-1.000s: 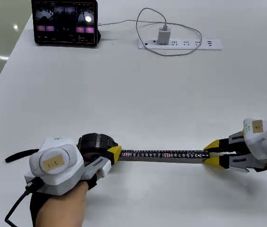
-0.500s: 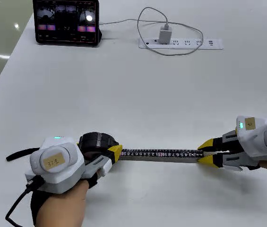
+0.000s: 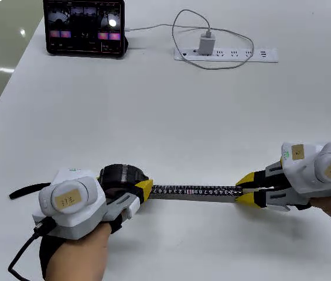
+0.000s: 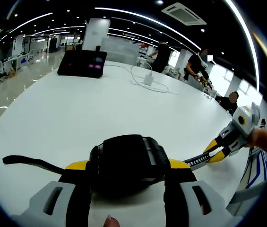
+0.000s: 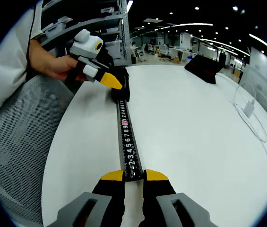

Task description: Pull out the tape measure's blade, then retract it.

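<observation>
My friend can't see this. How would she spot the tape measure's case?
On the white table, look at the near edge. There the left gripper clamps a round black case, and a numbered blade runs from it to the right gripper. Unlike the flat blade, it is chunky.

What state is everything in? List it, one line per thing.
tape measure case: clamped in the left gripper
blade: pulled out, tip pinched in the right gripper
left gripper: shut on the tape measure case
right gripper: shut on the blade
tablet: screen lit
charger: plugged into the power strip
</observation>
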`<state>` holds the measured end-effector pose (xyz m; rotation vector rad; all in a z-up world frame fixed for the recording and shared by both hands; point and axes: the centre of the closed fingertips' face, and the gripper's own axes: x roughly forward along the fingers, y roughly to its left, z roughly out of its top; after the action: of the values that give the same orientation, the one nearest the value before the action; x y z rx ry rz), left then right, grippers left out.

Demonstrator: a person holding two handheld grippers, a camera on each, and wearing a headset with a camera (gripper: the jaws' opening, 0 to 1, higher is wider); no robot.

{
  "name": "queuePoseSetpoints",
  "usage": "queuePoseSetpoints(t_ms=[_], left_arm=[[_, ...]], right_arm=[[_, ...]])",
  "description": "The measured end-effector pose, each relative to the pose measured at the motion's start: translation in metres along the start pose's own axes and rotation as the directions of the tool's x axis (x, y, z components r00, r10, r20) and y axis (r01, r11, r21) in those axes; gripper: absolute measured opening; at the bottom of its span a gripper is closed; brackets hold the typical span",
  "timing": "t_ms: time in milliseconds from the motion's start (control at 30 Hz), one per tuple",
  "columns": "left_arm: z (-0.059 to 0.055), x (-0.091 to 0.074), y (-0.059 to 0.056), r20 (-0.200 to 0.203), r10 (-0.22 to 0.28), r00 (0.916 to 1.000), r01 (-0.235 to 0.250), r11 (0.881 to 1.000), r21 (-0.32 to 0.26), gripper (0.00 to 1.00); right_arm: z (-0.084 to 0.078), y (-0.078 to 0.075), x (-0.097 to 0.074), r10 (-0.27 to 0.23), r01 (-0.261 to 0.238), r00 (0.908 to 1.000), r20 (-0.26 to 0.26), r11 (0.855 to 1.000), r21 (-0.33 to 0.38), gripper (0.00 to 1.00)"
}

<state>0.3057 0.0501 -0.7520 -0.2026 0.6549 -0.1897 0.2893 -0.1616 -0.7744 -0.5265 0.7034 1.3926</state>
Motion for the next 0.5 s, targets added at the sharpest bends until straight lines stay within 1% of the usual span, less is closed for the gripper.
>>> queuePoseSetpoints(t_ms=[500], left_arm=[[-0.001, 0.000, 0.000, 0.001, -0.003, 1.0000, 0.003, 1.000, -0.008, 0.58]], right_arm=[[0.010, 0.001, 0.010, 0.020, -0.020, 0.9998, 0.009, 1.000, 0.009, 0.10]])
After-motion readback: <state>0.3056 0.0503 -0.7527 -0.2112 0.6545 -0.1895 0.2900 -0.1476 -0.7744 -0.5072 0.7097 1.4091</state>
